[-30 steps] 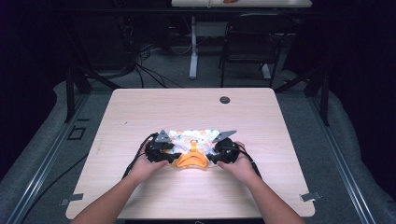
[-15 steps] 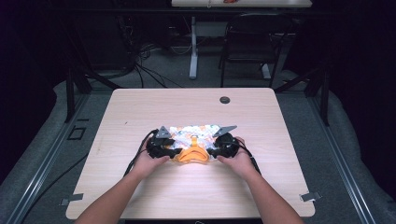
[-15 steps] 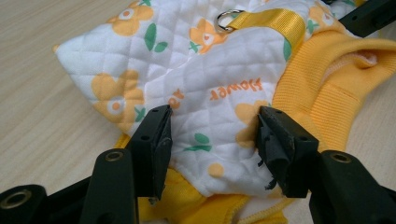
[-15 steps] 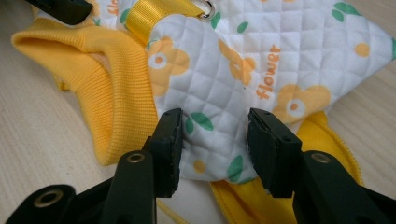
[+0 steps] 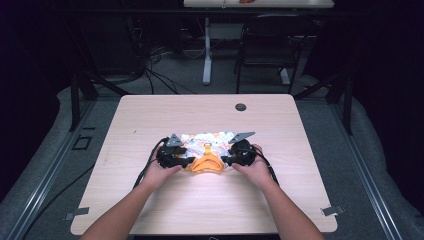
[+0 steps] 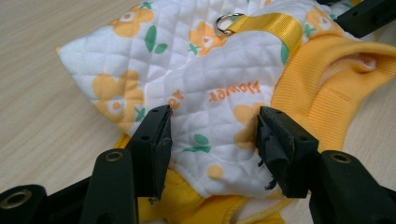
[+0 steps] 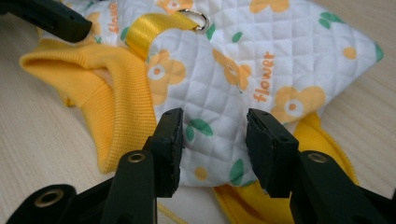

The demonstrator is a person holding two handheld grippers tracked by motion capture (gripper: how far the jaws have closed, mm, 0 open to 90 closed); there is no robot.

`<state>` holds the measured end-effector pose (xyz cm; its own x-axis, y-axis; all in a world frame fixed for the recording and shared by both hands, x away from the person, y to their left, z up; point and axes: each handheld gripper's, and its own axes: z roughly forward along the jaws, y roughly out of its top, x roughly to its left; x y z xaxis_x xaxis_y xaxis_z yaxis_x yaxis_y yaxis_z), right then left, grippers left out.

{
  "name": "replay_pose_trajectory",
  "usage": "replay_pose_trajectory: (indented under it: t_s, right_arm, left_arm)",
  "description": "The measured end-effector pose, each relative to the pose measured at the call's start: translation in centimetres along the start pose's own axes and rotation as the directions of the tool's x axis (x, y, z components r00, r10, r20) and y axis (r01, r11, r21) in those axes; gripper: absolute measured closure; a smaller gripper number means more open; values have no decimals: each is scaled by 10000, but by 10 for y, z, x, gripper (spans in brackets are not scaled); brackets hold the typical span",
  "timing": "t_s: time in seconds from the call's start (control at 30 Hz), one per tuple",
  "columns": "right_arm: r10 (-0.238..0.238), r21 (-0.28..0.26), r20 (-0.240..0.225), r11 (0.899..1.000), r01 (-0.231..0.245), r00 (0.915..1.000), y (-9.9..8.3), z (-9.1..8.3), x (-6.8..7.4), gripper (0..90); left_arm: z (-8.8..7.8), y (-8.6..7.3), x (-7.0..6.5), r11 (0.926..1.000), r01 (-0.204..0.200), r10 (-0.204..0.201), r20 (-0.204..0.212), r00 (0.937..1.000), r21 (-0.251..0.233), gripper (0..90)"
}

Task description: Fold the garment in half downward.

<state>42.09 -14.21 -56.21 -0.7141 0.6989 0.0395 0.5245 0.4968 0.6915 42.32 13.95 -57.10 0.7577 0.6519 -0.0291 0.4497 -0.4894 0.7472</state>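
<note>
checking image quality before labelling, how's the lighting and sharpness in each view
High view: table lit, surroundings dark, garment small and soft. Left gripper view: quilted fabric and "flower" print crisp, left tool sharp, no glare. Right gripper view: evenly lit, right tool sharp, metal ring glints slightly.

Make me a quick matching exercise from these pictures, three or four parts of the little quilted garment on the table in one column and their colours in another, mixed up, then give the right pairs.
1 ribbed collar
2 metal ring
3 quilted fabric
4 leaf prints

A white
B green
C orange-yellow
D silver

Pairs: 1-C, 2-D, 3-A, 4-B
</note>
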Motion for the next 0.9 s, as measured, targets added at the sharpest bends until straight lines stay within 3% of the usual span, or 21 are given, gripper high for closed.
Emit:
replay_pose_trajectory:
  t_s: [0.17, 0.3, 0.5, 0.6, 0.77, 0.9]
  right_arm:
    - [96, -299, 75, 9995, -93, 9999, 3, -14, 1, 565]
    - [-224, -551, 220, 9982, 236, 9995, 6, -33, 11, 550]
    - [-592, -445, 415, 9971, 610, 9974, 7, -47, 24, 538]
    - [-669, -343, 504, 9971, 686, 9965, 6, -54, 33, 537]
    - [-426, -416, 400, 9982, 443, 9983, -8, -63, 49, 543]
    - [-575, -383, 567, 9975, 597, 9967, -18, -66, 57, 541]
  left_arm:
    - [-10, 4, -1, 9996, 26, -26, 12, 10000, -269, 468]
    - [-26, 6, -5, 9982, 311, -302, 171, 9994, -512, 471]
    - [-41, 4, -12, 9972, 405, -387, 290, 9988, -634, 476]
    - [-51, 1, -19, 9977, 236, -224, 192, 9996, -636, 483]
    - [-63, -8, -27, 9964, 186, -158, 343, 9993, -828, 494]
    - [-69, -18, -29, 9956, 277, -248, 334, 9991, -891, 493]
